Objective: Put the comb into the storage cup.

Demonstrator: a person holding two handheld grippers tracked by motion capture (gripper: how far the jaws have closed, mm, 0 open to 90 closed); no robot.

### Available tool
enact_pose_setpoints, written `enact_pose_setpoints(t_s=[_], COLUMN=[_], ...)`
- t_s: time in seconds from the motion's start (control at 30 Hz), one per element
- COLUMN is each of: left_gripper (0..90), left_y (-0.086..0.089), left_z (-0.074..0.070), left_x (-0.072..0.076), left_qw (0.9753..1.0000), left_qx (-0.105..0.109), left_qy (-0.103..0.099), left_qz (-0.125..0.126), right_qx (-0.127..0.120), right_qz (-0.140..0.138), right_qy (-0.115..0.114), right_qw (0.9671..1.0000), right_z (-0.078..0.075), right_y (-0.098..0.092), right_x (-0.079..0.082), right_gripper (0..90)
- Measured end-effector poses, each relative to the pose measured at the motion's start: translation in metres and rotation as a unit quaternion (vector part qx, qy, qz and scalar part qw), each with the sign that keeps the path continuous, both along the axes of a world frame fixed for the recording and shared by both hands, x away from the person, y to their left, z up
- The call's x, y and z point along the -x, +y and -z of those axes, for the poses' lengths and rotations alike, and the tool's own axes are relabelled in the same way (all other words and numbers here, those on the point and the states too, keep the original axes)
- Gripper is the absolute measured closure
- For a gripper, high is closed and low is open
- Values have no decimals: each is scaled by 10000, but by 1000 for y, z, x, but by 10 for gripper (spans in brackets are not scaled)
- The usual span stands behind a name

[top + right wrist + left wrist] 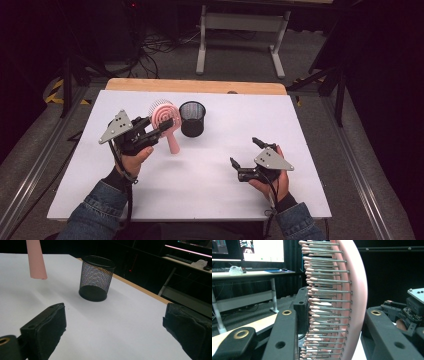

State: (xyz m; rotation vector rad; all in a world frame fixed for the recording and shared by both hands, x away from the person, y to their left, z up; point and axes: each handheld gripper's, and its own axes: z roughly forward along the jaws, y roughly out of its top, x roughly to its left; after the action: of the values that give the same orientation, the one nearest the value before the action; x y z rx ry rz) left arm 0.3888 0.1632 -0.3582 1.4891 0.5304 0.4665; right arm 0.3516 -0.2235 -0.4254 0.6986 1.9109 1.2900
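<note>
White board covers the counter (210, 170), with dark floor and a desk frame beyond it. My left gripper (161, 127) pinches the pink hairbrush (165, 120) across its head, 1 jaw in among the bristles and the other on the smooth back, and holds it clear of the surface, handle hanging down, just beside the black mesh cup (192, 119). My right gripper (246, 153) hovers spread and empty, well apart from both.

What worries me is the grip: the pins (324, 292) flex, so the head may pivot or slide out as I swing it over the cup. The cup looks light and nothing steadies it, so a handle that clips the rim could tip or shove it. If I let go too high, the top-heavy brush may topple the cup.
</note>
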Motion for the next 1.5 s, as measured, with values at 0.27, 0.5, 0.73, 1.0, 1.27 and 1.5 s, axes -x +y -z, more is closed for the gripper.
enact_pose_setpoints(t_s=[0.27, 0.5, 0.73, 1.0, 1.27, 1.5], left_gripper=[626, 626, 626, 626, 626, 626], left_y=[-2, 2, 1, -4, -9, -20], left_z=[-8, -20, -33, -44, -53, -57], left_x=[1, -7, -15, -26, -35, -47], left_qw=[9999, 9999, 9996, 9993, 9990, 9988], left_qx=[-60, -28, -85, -113, -113, -184], left_qy=[-105, -130, -214, -330, -403, -408], left_qz=[13, -53, -133, -144, -145, -193], right_qx=[-27, -48, -49, -43, -50, -59], right_qz=[39, 38, 39, 15, 17, 1], right_qy=[31, 44, 32, 52, 58, 54], right_qw=[10000, 10000, 10000, 10000, 10000, 10000], right_z=[1, 1, 1, 1, 1, 1], right_y=[-2, -2, -2, -1, -2, -2], right_x=[0, -1, -1, -1, -1, -1], right_gripper=[54, 53, 54, 55, 56, 58])
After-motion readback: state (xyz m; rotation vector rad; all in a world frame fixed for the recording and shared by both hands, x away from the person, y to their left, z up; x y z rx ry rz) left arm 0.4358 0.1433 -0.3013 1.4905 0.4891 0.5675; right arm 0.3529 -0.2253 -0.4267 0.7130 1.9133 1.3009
